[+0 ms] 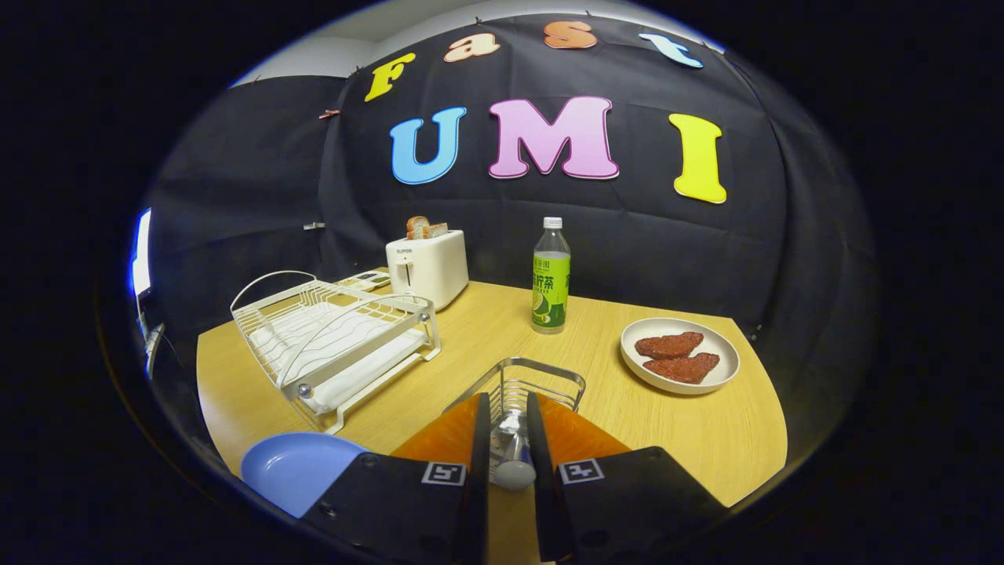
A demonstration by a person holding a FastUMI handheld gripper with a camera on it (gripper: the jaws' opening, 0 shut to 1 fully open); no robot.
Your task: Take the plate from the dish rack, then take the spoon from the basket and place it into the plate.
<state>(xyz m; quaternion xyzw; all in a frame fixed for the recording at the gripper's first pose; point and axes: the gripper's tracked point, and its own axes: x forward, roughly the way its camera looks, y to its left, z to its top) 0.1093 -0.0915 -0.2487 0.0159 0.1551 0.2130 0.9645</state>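
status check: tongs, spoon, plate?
Tongs shut on spoon, over wire basket. Blue plate on table beside tongs, off white dish rack. Path looks clear.

gripper (508,439) fingers closed on a spoon (514,463) above a wire basket (541,375); blue plate (294,467) beside them on wooden table (706,431), empty dish rack (333,337) beyond.

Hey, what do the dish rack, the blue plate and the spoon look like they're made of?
Dish rack: white-coated wire, going by its thin bent rods. Blue plate: likely plastic, matte and evenly coloured, though glazed ceramic is possible. Spoon: shiny and reflective, probably metal; the gripper fingers sit close on either side of it.
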